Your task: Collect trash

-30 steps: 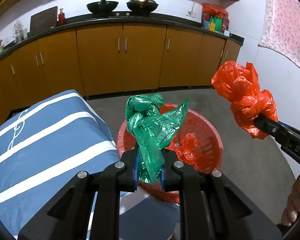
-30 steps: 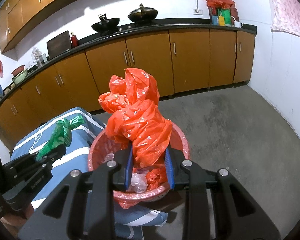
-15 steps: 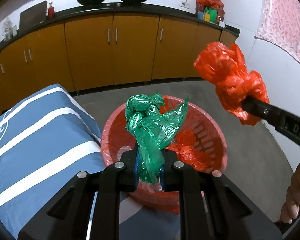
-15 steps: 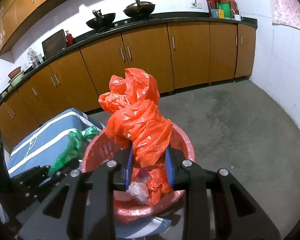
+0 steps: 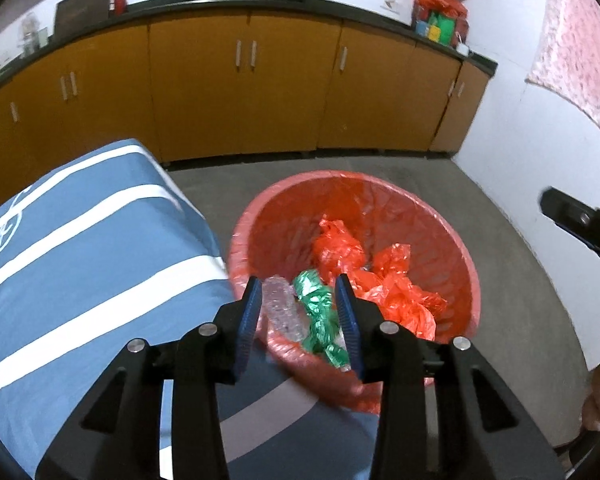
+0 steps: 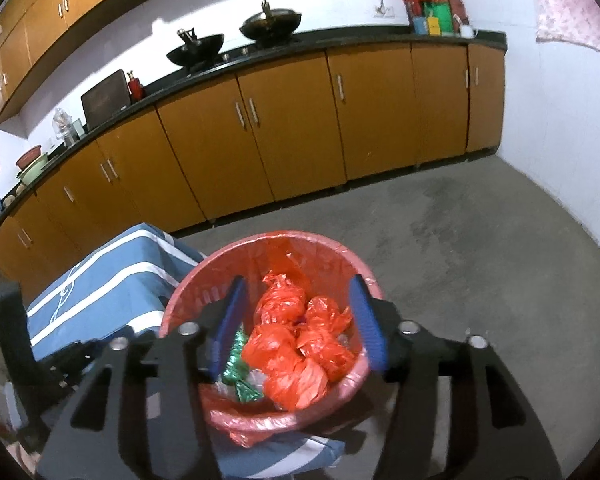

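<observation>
A red trash basket (image 5: 466, 264) with a red liner stands on the floor beside the table. Inside lie crumpled orange-red bags (image 5: 384, 280), a green bag (image 5: 318, 312) and a clear plastic bottle (image 5: 280, 308). My left gripper (image 5: 298, 312) is open and empty above the basket's near rim. My right gripper (image 6: 298, 320) is open and empty above the basket (image 6: 188, 292), over the orange-red bags (image 6: 296, 344) and the green bag (image 6: 236, 364). The right gripper's tip (image 5: 572, 216) shows at the right of the left wrist view.
A table with a blue and white striped cloth (image 5: 72, 248) stands left of the basket. Orange kitchen cabinets (image 6: 284, 128) with a black counter run along the back wall. A white wall (image 5: 540, 168) is on the right. Grey floor (image 6: 480, 240) surrounds the basket.
Both grippers opened. The green bag dropped from the left gripper and the orange-red bag from the right gripper into the basket.
</observation>
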Motion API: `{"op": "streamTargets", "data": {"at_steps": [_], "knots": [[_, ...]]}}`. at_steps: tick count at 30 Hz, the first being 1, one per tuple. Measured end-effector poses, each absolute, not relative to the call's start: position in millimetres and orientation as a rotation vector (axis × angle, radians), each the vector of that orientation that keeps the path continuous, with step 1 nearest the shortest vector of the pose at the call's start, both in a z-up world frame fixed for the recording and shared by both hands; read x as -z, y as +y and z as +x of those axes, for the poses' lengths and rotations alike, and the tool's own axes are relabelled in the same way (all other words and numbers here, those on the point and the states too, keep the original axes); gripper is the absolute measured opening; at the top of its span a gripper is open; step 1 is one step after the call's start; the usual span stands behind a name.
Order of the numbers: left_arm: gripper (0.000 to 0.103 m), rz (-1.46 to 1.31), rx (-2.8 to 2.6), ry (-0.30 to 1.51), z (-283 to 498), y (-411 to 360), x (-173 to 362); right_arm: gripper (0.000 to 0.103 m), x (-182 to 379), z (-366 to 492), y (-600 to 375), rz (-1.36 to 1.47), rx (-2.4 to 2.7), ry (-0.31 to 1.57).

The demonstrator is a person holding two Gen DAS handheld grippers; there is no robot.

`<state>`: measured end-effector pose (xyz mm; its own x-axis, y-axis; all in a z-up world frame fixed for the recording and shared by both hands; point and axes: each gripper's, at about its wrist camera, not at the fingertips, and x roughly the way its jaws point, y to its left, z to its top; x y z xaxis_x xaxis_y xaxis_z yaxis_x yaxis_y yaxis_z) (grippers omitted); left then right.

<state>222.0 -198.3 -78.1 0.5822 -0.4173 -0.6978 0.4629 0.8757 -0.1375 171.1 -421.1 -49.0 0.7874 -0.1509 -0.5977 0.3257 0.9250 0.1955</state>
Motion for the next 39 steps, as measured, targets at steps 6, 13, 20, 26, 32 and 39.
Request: {"op": "streamTargets", "data": {"at_steps": [6,13,20,26,32,39], "knots": [[0.067,0.032,0.474,0.678,181.5,-152.7,44.8,0.082,26.9,123.9,-400.2,0.24,0.263,0.538],[0.095,-0.017,0.409,0.548,119.3,-95.2,11.4,0.099,4.6,66.6,-359.4,0.197,0.244,0.444],[0.101,-0.016,0.335,0.465,68.2,-55.7,-1.7,0.099,1.0,26.0,-314.4,0.128,0.229,0.398],[0.101,0.016,0.261,0.411,32.7,-30.2,-0.9,0.099,8.0,-3.2,-278.0,0.068,0.225,0.352],[0.101,0.043,0.199,0.371,5.8,-13.1,5.1,0.099,14.3,-22.9,-251.6,0.019,0.217,0.323],[0.101,0.026,0.165,0.325,-14.2,1.4,3.7,0.099,16.4,-37.7,-243.0,0.036,0.207,0.315]]}}
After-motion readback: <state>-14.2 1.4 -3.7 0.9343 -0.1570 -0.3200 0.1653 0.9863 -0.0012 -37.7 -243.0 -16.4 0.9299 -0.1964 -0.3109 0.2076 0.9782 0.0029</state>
